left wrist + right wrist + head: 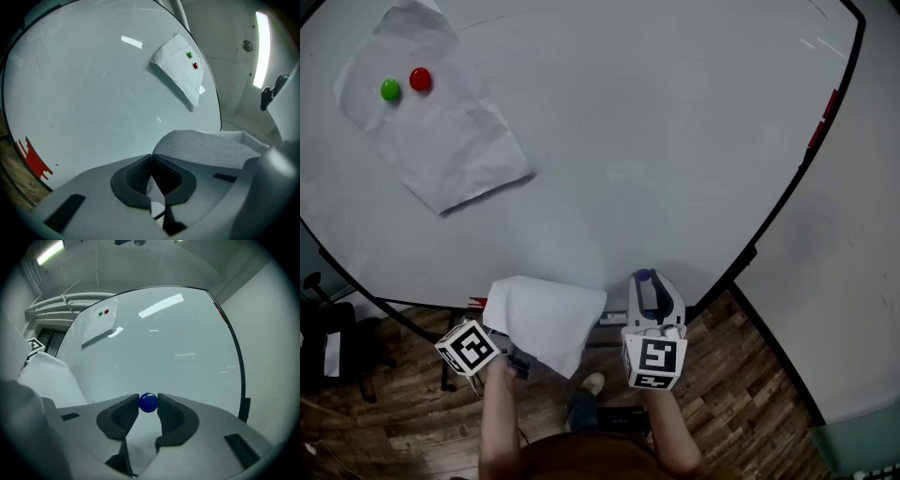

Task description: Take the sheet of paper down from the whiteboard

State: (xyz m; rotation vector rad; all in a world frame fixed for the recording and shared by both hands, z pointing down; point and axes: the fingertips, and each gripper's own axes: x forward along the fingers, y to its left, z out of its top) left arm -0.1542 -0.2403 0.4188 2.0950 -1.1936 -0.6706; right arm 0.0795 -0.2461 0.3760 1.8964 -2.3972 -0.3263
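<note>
A white sheet of paper [546, 319] hangs off the board's lower edge, and my left gripper [517, 361] is shut on it; in the left gripper view the sheet [211, 146] runs out from between the closed pads [136, 176]. My right gripper [645, 281] is shut on a small blue magnet [148, 402] close to the whiteboard [656, 141]. A second, crumpled sheet [441, 122] stays on the board at the upper left, pinned by a green magnet [390, 90] and a red magnet [420, 79].
The whiteboard has a black frame [769, 230] with a red piece [821, 120] on its right edge. A white wall [853, 281] stands to the right. Wooden floor [741, 375] lies below, and a black stand [328, 328] is at the left.
</note>
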